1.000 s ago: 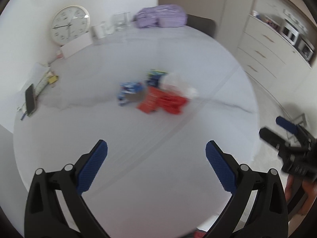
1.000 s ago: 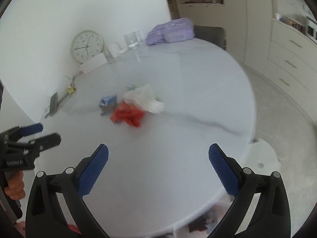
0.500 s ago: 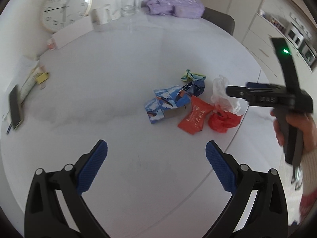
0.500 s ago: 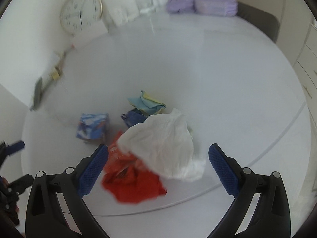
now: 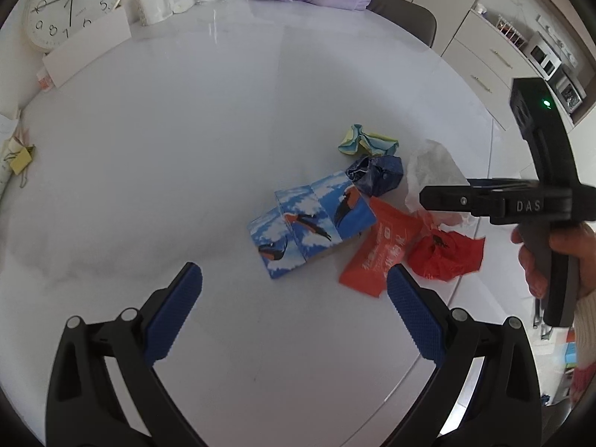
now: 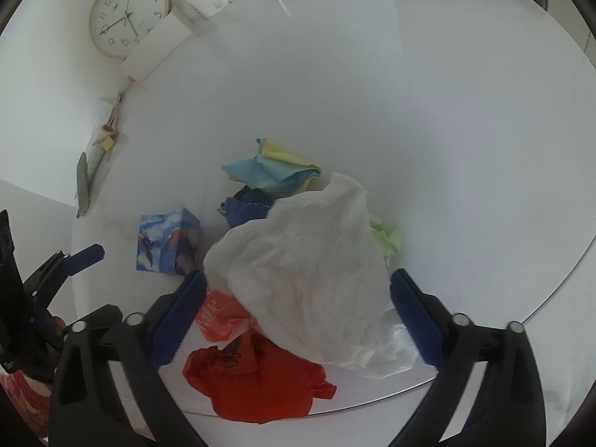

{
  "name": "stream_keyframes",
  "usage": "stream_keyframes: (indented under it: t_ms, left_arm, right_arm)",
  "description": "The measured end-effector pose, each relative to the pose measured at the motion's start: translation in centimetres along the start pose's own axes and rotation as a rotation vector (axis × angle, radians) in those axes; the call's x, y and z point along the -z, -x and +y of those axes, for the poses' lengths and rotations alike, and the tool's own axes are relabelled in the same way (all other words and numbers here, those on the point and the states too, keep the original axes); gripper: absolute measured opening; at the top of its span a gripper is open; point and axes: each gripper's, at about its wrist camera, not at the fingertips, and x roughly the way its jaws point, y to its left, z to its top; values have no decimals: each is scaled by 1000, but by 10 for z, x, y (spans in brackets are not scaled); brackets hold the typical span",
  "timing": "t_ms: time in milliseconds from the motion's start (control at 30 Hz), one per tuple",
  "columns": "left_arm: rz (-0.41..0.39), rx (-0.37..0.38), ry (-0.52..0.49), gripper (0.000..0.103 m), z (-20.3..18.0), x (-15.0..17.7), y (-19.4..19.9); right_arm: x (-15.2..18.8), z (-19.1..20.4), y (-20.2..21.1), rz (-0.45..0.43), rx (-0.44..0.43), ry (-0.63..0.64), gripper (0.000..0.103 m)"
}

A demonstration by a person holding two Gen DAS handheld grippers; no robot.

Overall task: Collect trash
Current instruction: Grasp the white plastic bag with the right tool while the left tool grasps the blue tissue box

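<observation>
Landmark: the white crumpled bag (image 6: pixel 309 279), the largest piece in the trash heap, lying close to the near rim of the round worktop (image 6: pixel 447 111).
Right tool (image 6: pixel 298 309): its jaws straddle the white crumpled bag and are closing; the blue pads stand on either side of it but do not visibly press it yet, so nothing is held. Judged reason: the bag lies on top of the heap, so it is the natural first pick.
Left tool (image 5: pixel 294 298): jaws wide apart, holding nothing, hovering over bare worktop on the near side of the blue printed carton (image 5: pixel 313 231). Likely it waits for its own piece.
Under the bag: the red plastic wrapper (image 6: pixel 260 383) and an orange packet (image 6: pixel 219 316) poke out from beneath its near edge, so lifting the bag should free them.
Beyond the bag: a dark blue wad (image 6: pixel 246 208), then a yellow-and-blue crumpled paper (image 6: pixel 272 171).
Right of the bag: a light green scrap (image 6: pixel 387 238), touching or nearly so.
Left of the bag: the blue printed carton, just apart from it.
Far from the bag: a wall clock (image 6: pixel 128 15) leaning at the back of the worktop, not part of the heap.
Risk: thin film may slip or drag neighbours along.
</observation>
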Motion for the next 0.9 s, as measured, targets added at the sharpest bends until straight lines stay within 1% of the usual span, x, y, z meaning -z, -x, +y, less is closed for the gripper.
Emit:
stream_keyframes:
  t_ms: [33,67,100,133,167,200,233,267,300,367,467,533,567,633,667,700,733,800,900]
  left_arm:
    - [-9,0,-7,95,0,-1,-2]
    - [-19,-13,-38,95,-2,-2,-6]
    - [-21,-22,-72,95,-5,-4,-9]
    - [-25,-21,-112,95,-7,-6,-11]
    - [-29,-17,-150,95,-9,-8,-12]
    - [-34,-5,-198,95,-10,-11,-14]
    - [-35,10,-243,95,-12,-14,-16]
    - [-35,14,-307,95,-15,-18,-19]
    - [-33,20,-348,95,-16,-20,-21]
    - [-18,21,-458,95,-19,-28,-29]
    - [4,56,-568,95,-23,-36,-41]
    - [33,96,-624,88,-27,-40,-50]
    - [48,115,-648,81,-29,-41,-54]
    - [62,129,-685,70,-32,-42,-61]
    - [67,131,-702,57,-34,-42,-63]
    - [78,129,-724,49,-35,-41,-67]
    - [83,133,-730,49,-33,-40,-70]
    - [70,150,-709,48,-28,-40,-69]
    - [55,152,-636,48,-16,-43,-60]
  right_arm:
    - [-1,-3,-1,3,-4,-5,73]
    - [-1,-7,-4,15,-12,-18,60]
    - [-1,-10,-4,14,-13,-25,57]
    - [-1,-12,-2,15,-12,-25,43]
    - [-2,-13,-2,22,-24,-29,31]
    - [-2,-13,1,18,-41,-36,29]
    - [-1,-13,5,7,-39,-34,22]
    - [-1,-14,8,1,-32,-31,21]
    - [0,-15,13,-9,-31,-33,21]
    - [2,-21,28,-45,-48,-66,21]
    - [5,-30,50,-98,-66,-117,21]
    - [9,-37,66,-133,-78,-149,21]
    - [11,-41,75,-153,-85,-169,21]
    - [17,-49,92,-183,-97,-197,21]
    - [21,-51,100,-196,-98,-204,21]
    - [25,-53,107,-209,-101,-217,21]
    - [30,-55,115,-225,-111,-231,21]
    - [39,-54,123,-246,-119,-244,21]
    - [56,-51,136,-267,-133,-256,21]
